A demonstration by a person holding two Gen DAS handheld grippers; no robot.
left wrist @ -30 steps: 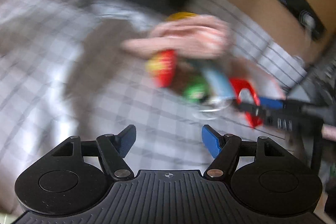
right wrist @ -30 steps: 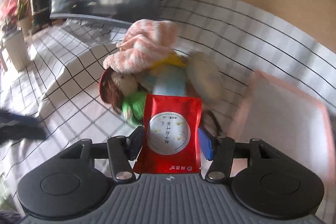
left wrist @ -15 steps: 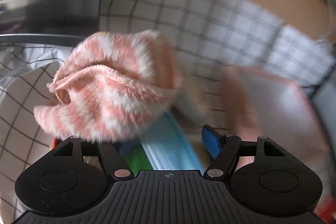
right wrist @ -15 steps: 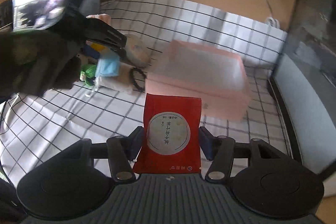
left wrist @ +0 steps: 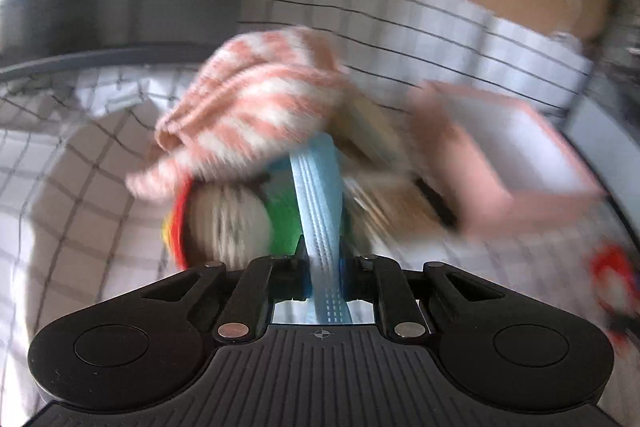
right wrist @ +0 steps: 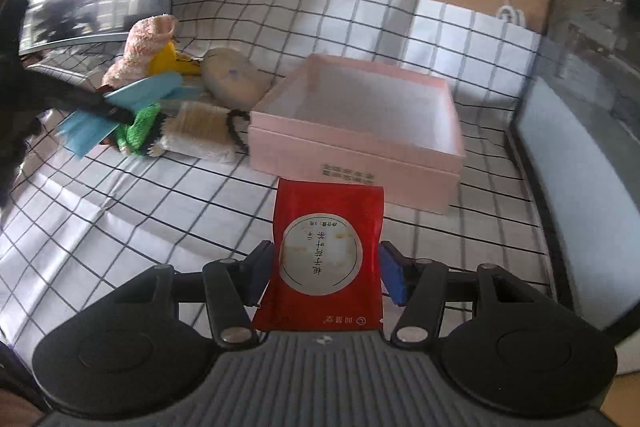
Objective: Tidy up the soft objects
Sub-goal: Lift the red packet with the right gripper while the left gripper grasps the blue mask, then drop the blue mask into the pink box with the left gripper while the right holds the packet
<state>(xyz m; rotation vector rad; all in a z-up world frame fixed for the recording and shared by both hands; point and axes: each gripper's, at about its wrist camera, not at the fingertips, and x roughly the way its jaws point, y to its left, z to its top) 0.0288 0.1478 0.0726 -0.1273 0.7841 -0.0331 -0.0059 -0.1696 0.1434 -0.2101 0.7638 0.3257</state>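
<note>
Left gripper (left wrist: 320, 259) clenched on blue face mask (left wrist: 318, 195), at the pile under the striped sock (left wrist: 256, 111). Right gripper (right wrist: 326, 273) grasps red packet (right wrist: 326, 255), hovering just before the open pink box (right wrist: 356, 147) on checked cloth (right wrist: 160, 211).

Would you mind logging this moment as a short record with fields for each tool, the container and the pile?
left tool: shut on blue face mask
right tool: shut on red packet
container: pink box, open, nothing visible inside
pile: striped towel, plush toy, beside the box
surface: checked cloth
</note>
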